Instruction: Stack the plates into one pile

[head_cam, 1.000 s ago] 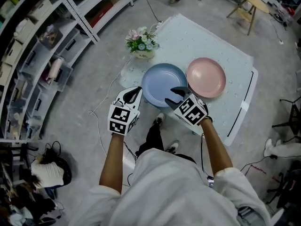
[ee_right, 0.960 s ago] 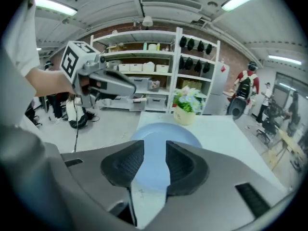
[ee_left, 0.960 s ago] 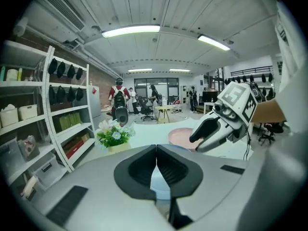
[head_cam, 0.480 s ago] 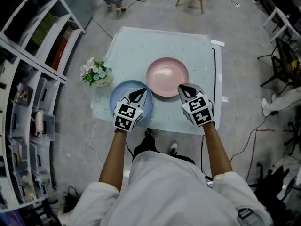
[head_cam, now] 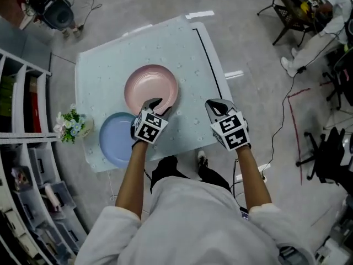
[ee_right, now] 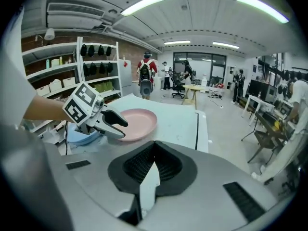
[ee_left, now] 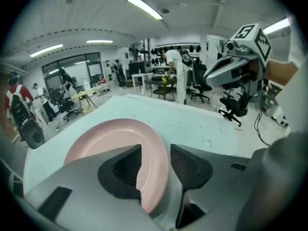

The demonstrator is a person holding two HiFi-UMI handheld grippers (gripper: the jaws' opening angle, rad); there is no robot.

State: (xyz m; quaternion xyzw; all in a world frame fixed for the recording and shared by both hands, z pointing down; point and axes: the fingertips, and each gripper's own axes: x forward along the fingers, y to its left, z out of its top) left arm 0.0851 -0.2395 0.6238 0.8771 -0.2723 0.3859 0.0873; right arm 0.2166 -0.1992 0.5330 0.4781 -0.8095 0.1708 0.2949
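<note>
Left claw (head_cam: 157, 105), jaws just now opening, straddles the pink plate (head_cam: 148, 83) at its near rim, apparently ready to grip it for stacking; right claw (head_cam: 217, 105) is clenched, empty.

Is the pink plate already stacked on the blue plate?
No, the pink plate lies on the table beside the blue plate, not on it.

Pink plate (head_cam: 150, 87) flat on table, round, shallow. Blue plate (head_cam: 115, 138) flat just beside it, nearer table edge. Unstacked.
</note>
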